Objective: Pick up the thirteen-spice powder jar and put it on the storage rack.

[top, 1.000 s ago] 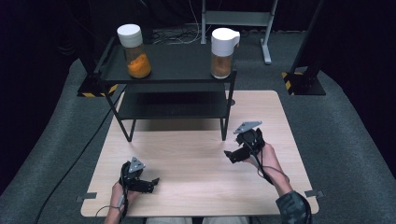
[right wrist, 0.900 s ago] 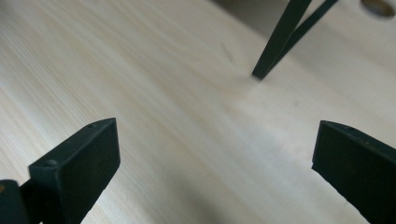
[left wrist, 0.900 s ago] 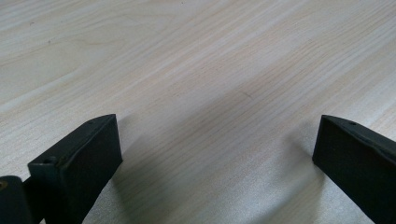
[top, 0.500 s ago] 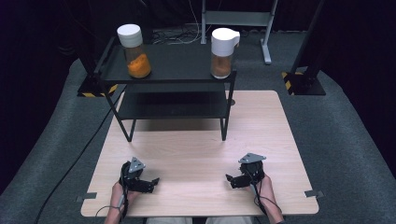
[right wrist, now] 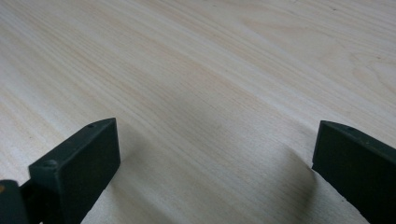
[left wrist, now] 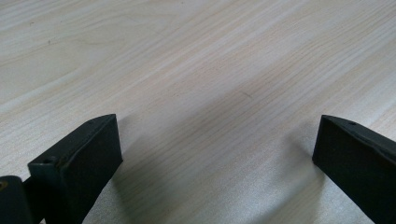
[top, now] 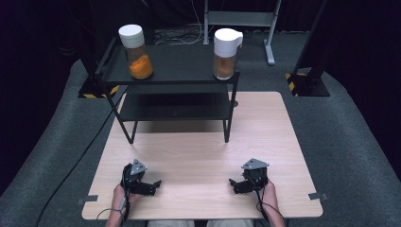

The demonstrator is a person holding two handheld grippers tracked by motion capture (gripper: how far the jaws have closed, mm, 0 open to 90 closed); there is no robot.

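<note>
Since the earlier frame my right gripper [top: 239, 184] has pulled back to five o'clock; the left gripper [top: 150, 186] waits at seven, both spread apart, empty. Nearest, at one o'clock on the shelf [top: 179, 61], the white-lidded jar [top: 225, 53] looks rigid, slippery; I'd grasp its body.

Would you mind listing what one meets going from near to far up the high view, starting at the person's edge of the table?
Left gripper and right gripper side by side → bare wooden table → black two-tier shelf → on its top tier, the orange-filled jar and white-lidded jar.
</note>
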